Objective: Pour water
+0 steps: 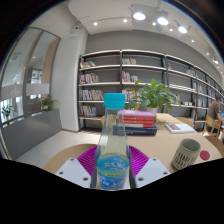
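You have the water bottle (113,150) in hand: the hand-held gripper (112,165) is closed on it, with a magenta pad (88,158) pressing one side and the other pad pressing the opposite side, so the bottle sits clamped between the fingers and looks upright, its light blue cap (115,101) topmost. That much of the job reads as done, the pick-up; the pouring itself does not look begun, since the bottle is not tipped and the cap appears to be on (you would need it off before any water leaves, though I cannot tell for certain whether it is screwed down or just resting). The bottle looks mostly full, with a blue label band low on its body. Your likely target is the pale green ribbed cup (186,154), standing on the worktop (60,148) off to the right of the bottle and well apart from it; whether it holds any water cannot be made out from here. So what remains, as I judge it, is to bring the bottle over the cup, tilt the neck above the rim and pour, then set it back. Mind the stack of books (138,122) just beyond the bottle and the leafy plant (156,95) behind them, with bookshelves (150,70) along the far wall.
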`<action>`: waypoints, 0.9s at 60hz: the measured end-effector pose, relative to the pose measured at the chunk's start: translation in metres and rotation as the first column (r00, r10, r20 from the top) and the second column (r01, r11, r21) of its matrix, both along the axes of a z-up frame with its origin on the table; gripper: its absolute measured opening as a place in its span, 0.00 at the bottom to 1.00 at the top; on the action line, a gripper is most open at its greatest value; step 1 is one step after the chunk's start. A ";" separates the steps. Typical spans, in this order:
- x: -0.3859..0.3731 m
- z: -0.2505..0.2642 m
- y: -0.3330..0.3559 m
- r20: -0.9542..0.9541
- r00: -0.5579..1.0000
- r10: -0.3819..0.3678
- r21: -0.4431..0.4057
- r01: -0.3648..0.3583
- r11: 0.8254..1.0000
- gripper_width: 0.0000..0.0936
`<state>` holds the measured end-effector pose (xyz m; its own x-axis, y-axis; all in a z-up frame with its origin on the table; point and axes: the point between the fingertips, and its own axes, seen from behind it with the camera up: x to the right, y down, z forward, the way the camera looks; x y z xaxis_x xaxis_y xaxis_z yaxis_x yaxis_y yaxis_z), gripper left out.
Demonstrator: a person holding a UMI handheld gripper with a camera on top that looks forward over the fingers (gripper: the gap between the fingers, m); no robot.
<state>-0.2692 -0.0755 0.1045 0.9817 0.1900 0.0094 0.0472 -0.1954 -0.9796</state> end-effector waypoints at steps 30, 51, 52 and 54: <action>0.054 0.041 0.039 -0.586 0.804 -0.106 -0.120 0.044 0.992 0.39; 0.107 0.052 0.052 -0.922 0.112 -0.370 -0.380 -0.093 0.920 0.39; 0.107 0.065 0.041 -0.919 0.084 -0.384 -0.392 -0.108 0.914 0.39; 0.109 0.056 0.051 -0.922 0.034 -0.386 -0.387 -0.119 0.914 0.39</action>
<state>-0.1599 -0.0245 0.1604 0.0203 -0.2042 -0.9787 -0.9473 -0.3169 0.0465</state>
